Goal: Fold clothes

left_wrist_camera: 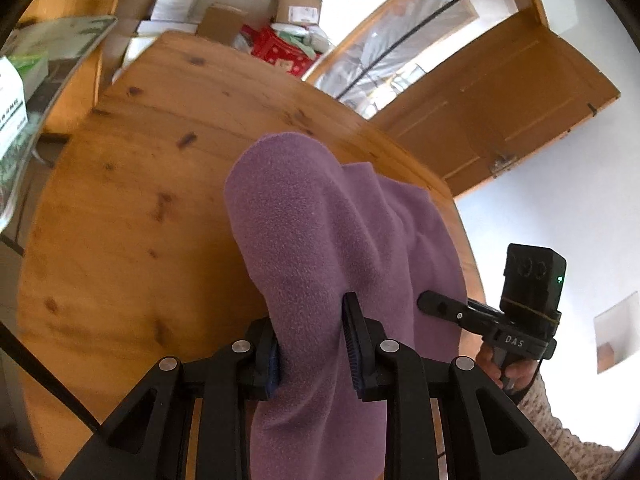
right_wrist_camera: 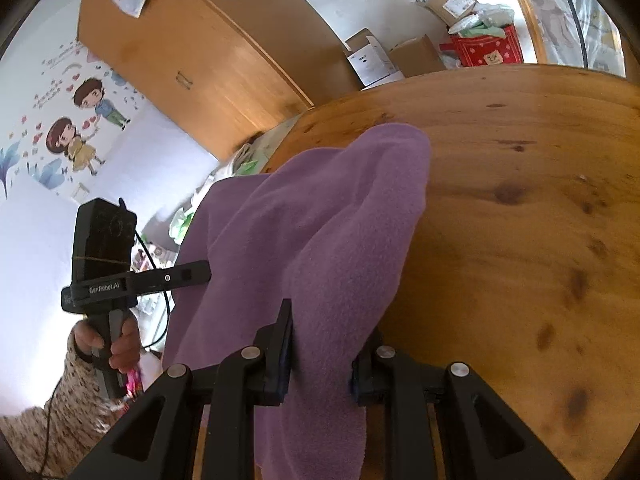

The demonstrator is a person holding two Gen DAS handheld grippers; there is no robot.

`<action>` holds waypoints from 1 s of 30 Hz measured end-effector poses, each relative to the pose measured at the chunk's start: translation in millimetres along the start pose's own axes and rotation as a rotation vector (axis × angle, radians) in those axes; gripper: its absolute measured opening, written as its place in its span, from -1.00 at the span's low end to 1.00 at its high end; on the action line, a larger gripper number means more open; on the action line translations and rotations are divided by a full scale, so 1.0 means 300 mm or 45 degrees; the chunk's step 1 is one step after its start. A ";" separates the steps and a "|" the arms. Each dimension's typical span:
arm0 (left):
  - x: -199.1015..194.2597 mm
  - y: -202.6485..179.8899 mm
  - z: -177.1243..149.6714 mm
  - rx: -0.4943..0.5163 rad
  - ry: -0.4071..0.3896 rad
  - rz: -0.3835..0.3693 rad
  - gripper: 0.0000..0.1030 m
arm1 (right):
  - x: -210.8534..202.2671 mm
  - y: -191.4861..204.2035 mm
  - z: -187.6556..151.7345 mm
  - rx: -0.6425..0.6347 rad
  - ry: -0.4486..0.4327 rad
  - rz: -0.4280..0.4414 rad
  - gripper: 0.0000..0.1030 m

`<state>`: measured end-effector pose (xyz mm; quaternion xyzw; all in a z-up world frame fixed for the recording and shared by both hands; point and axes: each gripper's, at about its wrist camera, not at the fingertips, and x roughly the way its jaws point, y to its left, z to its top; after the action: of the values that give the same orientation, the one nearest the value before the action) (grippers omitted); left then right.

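Note:
A purple fleece garment (left_wrist_camera: 320,216) hangs bunched over the wooden table (left_wrist_camera: 132,200), stretched between both grippers. In the left wrist view my left gripper (left_wrist_camera: 310,316) is shut on a thick fold of it, and the cloth hides most of the left pad. To its right a hand holds my right gripper (left_wrist_camera: 430,304), whose tip is at the fleece's edge. In the right wrist view my right gripper (right_wrist_camera: 330,320) is shut on another fold of the fleece (right_wrist_camera: 340,208). There my left gripper (right_wrist_camera: 198,272) reaches into the cloth from the left.
Cardboard boxes (left_wrist_camera: 296,8) and a red bag (left_wrist_camera: 276,48) stand beyond the table's far edge. A glass-topped stand with papers (left_wrist_camera: 24,92) is at the left. A wooden door (left_wrist_camera: 500,100) and a wooden wardrobe (right_wrist_camera: 192,40) line the walls.

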<state>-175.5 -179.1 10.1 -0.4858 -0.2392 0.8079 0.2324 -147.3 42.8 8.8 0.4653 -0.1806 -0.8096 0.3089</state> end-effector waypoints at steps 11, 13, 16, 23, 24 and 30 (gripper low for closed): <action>-0.038 0.110 0.052 -0.024 -0.030 0.021 -0.44 | 0.079 -0.006 0.024 -0.063 -0.011 -0.086 -0.47; -0.041 0.107 0.045 -0.020 -0.027 0.032 -0.38 | 0.081 -0.009 0.018 -0.076 -0.015 -0.103 -0.43; -0.039 0.108 0.040 -0.042 -0.035 0.049 -0.25 | 0.091 -0.022 0.016 -0.042 -0.025 -0.118 -0.29; -0.088 0.081 0.000 -0.054 -0.089 0.176 -0.20 | 0.056 0.009 -0.011 -0.091 -0.068 -0.220 -0.18; -0.098 0.072 -0.005 -0.047 -0.104 0.211 -0.21 | 0.050 0.020 -0.015 -0.106 -0.074 -0.244 -0.18; -0.148 -0.014 -0.071 0.025 -0.158 0.416 -0.23 | 0.008 0.087 -0.064 -0.165 -0.121 -0.383 -0.17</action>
<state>-137.3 -199.4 33.8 -0.4650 -0.1631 0.8658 0.0876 -123.0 21.5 12.8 0.4273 -0.0707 -0.8778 0.2046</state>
